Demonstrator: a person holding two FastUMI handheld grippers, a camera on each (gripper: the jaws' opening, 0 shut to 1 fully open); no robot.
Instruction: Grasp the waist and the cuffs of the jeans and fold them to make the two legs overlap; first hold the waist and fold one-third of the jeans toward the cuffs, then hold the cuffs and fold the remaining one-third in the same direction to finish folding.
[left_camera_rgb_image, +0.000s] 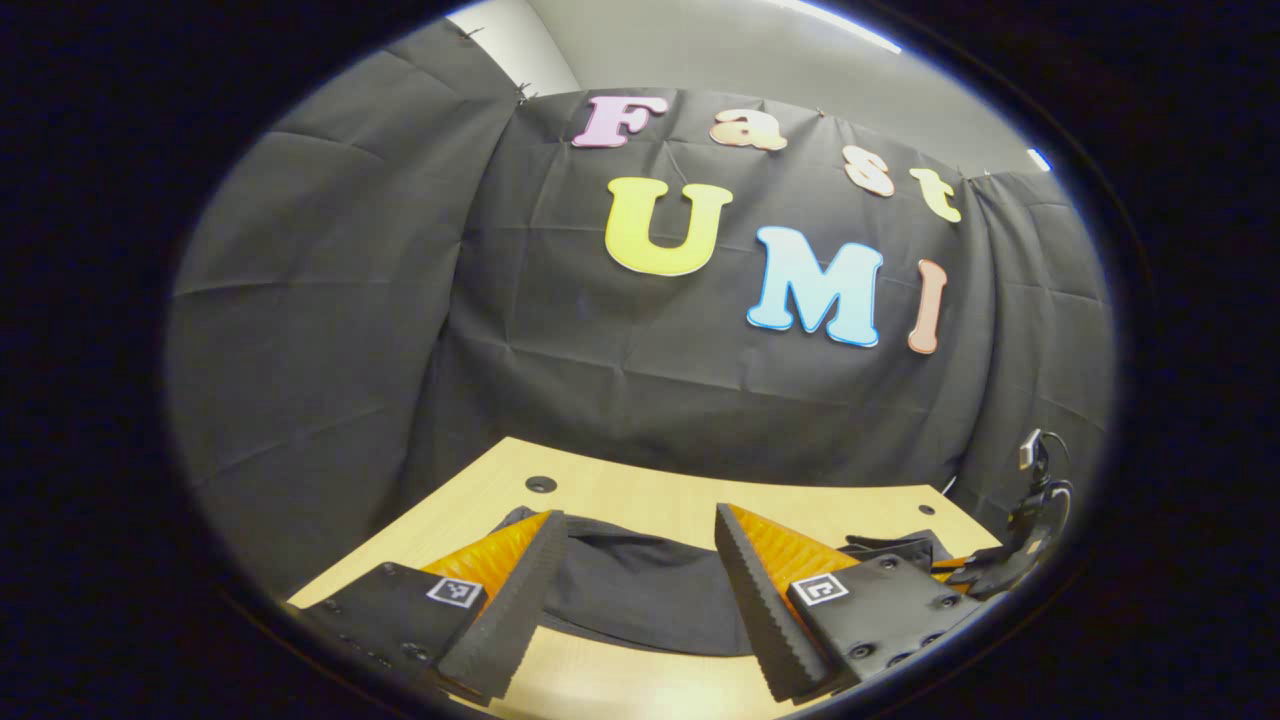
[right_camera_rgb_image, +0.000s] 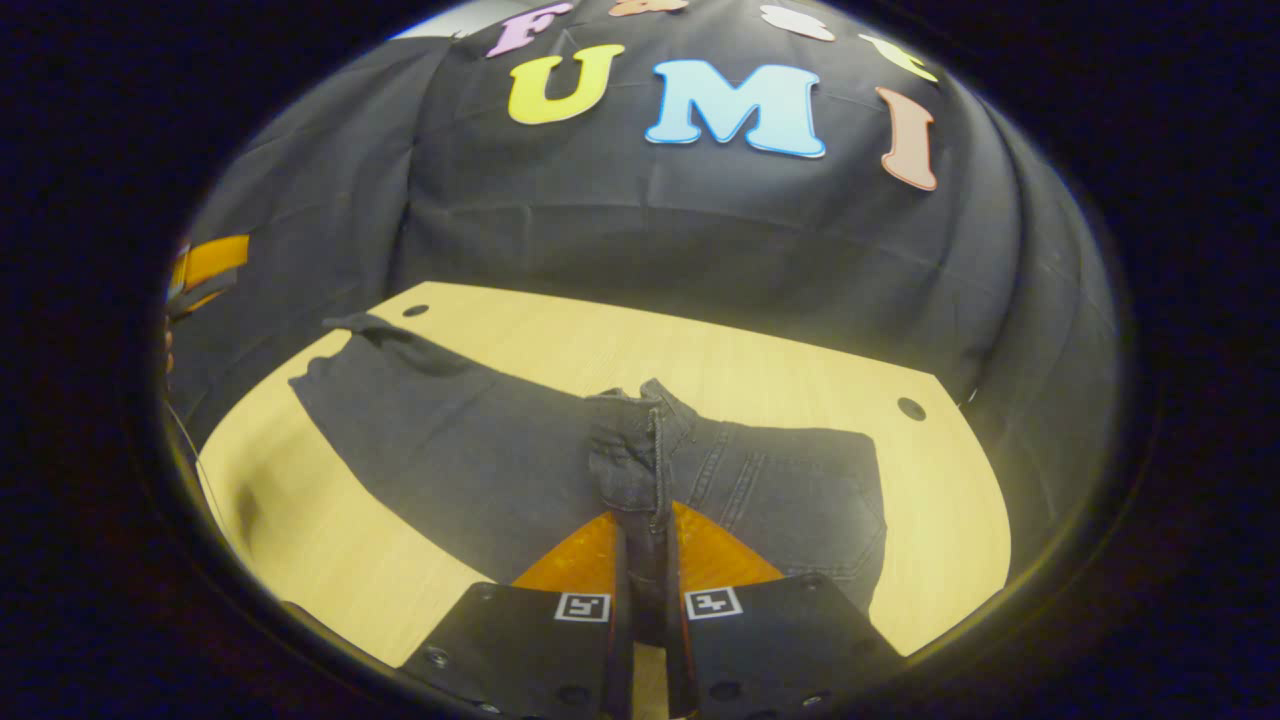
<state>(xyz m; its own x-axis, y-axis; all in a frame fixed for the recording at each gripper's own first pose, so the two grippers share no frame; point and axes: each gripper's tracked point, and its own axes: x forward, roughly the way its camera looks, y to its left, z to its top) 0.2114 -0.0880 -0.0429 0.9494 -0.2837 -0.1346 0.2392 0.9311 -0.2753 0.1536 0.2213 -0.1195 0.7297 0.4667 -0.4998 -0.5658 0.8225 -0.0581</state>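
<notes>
1. Closest to you in the right gripper view, your right gripper (right_camera_rgb_image: 645, 590) has its jaws clenched on a bunched ridge of the jeans (right_camera_rgb_image: 480, 450), both fingers pressing on a seamed edge that rises between them. From the stitching and pocket lines beside it, this looks like the waist end, though you cannot be sure of the exact part.
2. That pinch lifts the denim off the bench (right_camera_rgb_image: 800, 370) while the rest of the garment lies flat, which suits carrying one side over the other.
3. In the left gripper view, your left gripper (left_camera_rgb_image: 640, 590) has its jaws spread wide and released, with dark cloth lying between and just beyond the fingers, not pressed by either. It seems lined up to take its own hold.
4. Farther out in the right gripper view, one leg runs away to the left across the bench toward the far corner, its end slightly rumpled.
5. Judging by this layout, you are at the first step, with the legs not yet overlapped and no thirds folded.
6. Beyond the bench edge hangs the dark booth wall (left_camera_rgb_image: 350, 300).
</notes>
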